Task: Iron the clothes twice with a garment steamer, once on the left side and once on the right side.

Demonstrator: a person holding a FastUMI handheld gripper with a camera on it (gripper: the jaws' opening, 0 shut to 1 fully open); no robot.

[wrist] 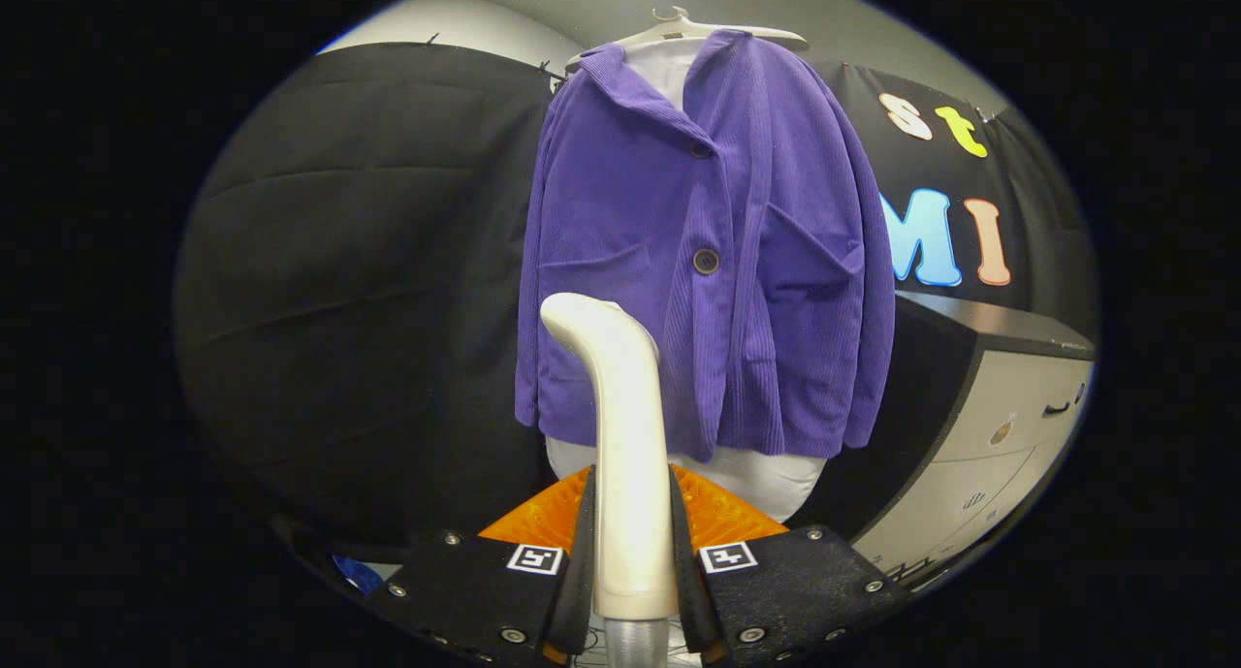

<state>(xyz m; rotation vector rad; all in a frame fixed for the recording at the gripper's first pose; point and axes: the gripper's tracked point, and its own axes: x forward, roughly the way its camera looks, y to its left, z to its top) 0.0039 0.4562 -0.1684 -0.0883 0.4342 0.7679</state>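
- Garment steamer (628,435): smooth cream plastic with a soft sheen, clamped on both sides by the gripper (632,542); a clear, glossy ribbed piece shows at its base.
- Purple jacket (708,251): ribbed corduroy cloth, matt, soft nap; its buttons (706,261) are dark and slightly glossy.
- White garment (766,474) under the jacket: smooth, thin cloth, matt, showing at the collar and hem.
- Hanger (684,30) at 12 o'clock: smooth pale plastic.
- Booth wall (359,261) at 9 o'clock: matt black cloth with creases.
- Cabinet (999,426) at 4 o'clock: smooth, flat pale drawer fronts, dark matt top, small dark handle.
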